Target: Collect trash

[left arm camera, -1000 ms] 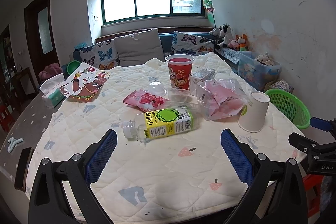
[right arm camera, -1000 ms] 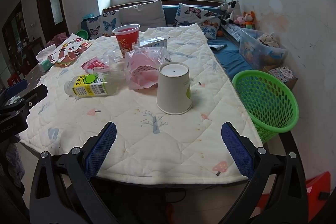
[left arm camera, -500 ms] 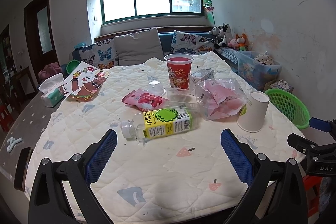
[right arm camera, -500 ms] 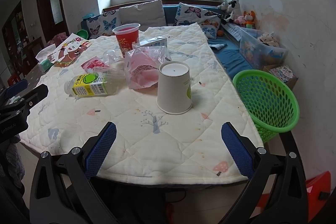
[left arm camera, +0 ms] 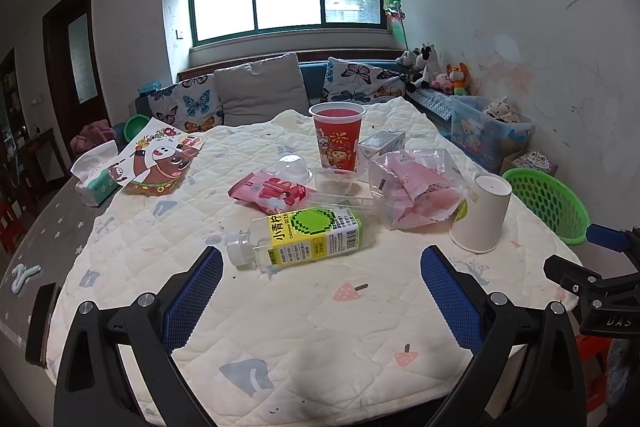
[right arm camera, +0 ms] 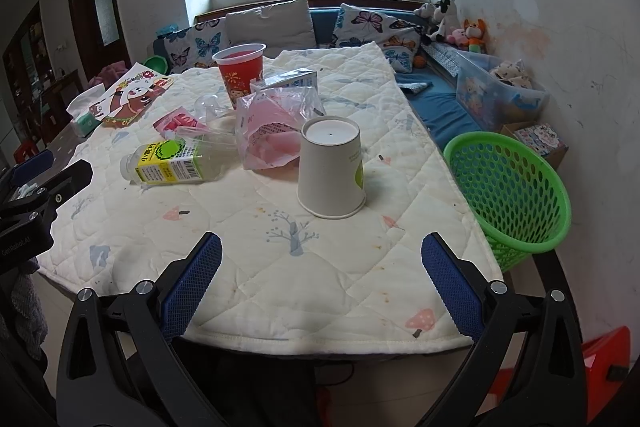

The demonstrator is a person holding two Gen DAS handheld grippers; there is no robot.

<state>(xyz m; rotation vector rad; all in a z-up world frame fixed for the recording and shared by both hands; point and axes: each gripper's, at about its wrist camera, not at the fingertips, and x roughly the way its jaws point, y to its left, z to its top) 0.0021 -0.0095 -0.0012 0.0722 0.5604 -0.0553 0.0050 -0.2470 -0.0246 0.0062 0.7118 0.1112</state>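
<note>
Trash lies on the quilted table (left arm camera: 280, 327). A plastic bottle with a yellow-green label (left arm camera: 300, 237) lies on its side, also in the right wrist view (right arm camera: 172, 163). An upturned white paper cup (right arm camera: 332, 167) stands near the right edge (left arm camera: 482, 213). A clear bag with pink packets (left arm camera: 416, 193), a pink wrapper (left arm camera: 272, 189) and a red cup (left arm camera: 338, 137) lie behind. A green mesh basket (right arm camera: 508, 191) stands beside the table. My left gripper (left arm camera: 320, 291) is open, just short of the bottle. My right gripper (right arm camera: 320, 279) is open, in front of the paper cup.
A tissue pack (left arm camera: 96, 177) and a cartoon paper bag (left arm camera: 160, 157) lie at the table's left. A small carton (left arm camera: 382, 143) and clear plastic lids (left arm camera: 296, 165) sit mid-table. A sofa with cushions (left arm camera: 260, 91) and a toy bin (left arm camera: 488, 135) stand behind.
The left wrist view has shifted very slightly; the objects sit a touch lower and left. Neither gripper has opened or shut, and nothing on the table has moved.
</note>
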